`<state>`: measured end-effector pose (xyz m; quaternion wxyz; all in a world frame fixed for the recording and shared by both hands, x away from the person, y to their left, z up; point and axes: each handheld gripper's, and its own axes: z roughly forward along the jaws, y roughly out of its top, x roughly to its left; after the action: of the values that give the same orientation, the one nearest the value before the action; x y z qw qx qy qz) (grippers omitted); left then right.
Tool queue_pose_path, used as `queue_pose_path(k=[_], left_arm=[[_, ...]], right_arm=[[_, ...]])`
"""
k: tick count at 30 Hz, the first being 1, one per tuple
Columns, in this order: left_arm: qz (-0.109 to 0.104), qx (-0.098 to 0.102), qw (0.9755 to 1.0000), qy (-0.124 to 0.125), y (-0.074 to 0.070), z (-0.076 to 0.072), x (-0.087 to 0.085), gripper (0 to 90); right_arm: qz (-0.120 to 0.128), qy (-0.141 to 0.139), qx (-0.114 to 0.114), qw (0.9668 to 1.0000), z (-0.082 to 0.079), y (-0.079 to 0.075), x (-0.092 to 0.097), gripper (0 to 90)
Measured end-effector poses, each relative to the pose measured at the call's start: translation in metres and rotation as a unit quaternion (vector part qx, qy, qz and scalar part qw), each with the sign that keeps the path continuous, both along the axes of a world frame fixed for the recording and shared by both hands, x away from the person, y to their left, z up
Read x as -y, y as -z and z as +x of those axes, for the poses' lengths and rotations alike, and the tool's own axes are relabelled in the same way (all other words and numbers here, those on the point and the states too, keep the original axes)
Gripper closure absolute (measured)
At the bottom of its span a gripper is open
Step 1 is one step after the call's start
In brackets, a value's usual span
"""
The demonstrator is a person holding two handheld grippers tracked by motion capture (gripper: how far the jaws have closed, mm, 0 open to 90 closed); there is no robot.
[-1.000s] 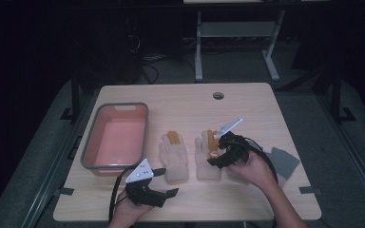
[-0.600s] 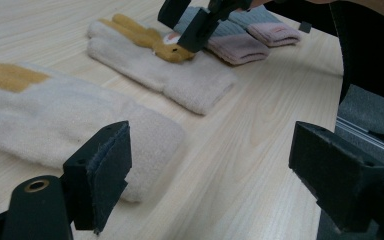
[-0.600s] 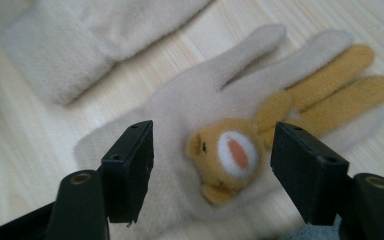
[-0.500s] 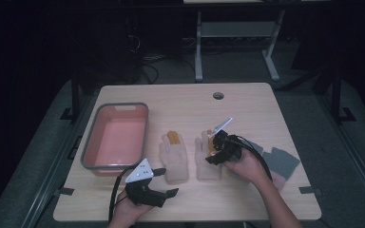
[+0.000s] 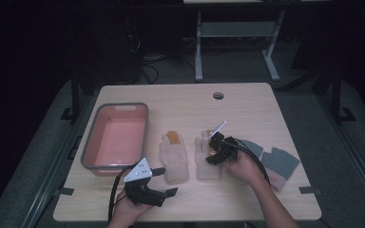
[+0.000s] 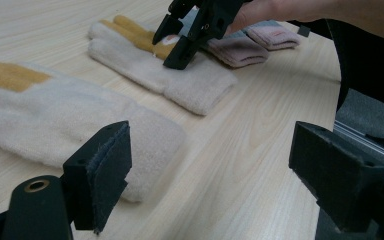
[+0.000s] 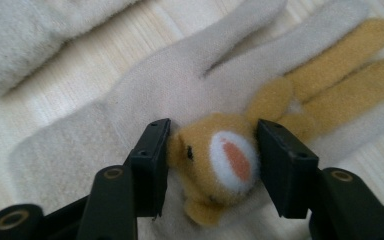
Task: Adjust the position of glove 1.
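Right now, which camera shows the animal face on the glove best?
The right gripper view: the face sits close between the jaws. The high view shows the glove with the right gripper covering it; in the left gripper view it's distant.

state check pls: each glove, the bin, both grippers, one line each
Right gripper: jaws just been closing, pads pressed on the tan animal face of the right cream glove.
Left gripper: open, nothing between the jaws.
Left cream glove: flat, untouched.
Grey gloves: flat on the table.
Pink bin: empty.
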<state>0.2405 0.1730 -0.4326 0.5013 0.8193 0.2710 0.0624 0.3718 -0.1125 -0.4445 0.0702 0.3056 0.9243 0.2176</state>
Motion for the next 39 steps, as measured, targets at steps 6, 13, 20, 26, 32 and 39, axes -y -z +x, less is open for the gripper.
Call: queue_pose_path(k=[6,13,20,26,32,39], left_arm=[[0.001,-0.002,1.0000,0.002,0.001,-0.001,0.002,17.3],[0.002,-0.003,1.0000,0.000,0.001,-0.001,0.001,17.2],[0.002,-0.003,1.0000,-0.002,0.001,0.000,0.001,17.3],[0.001,0.001,1.0000,-0.006,0.000,0.000,-0.001,17.3],[0.001,0.004,1.0000,-0.005,-0.001,0.000,-0.002,17.3],[-0.006,0.006,0.9999,-0.011,-0.002,0.000,-0.003,17.3]], right_arm=[[0.005,0.012,0.007,0.9999,-0.004,0.002,0.002,52.0],[0.015,0.021,-0.001,0.9997,-0.003,0.002,0.004,54.6],[0.030,0.023,-0.015,0.9992,0.000,0.000,0.008,57.3],[0.044,0.027,-0.021,0.9985,-0.001,-0.005,0.012,58.8],[0.048,0.024,-0.016,0.9984,-0.005,-0.016,0.012,59.3],[0.048,0.006,0.005,0.9988,-0.008,-0.040,0.002,59.5]])
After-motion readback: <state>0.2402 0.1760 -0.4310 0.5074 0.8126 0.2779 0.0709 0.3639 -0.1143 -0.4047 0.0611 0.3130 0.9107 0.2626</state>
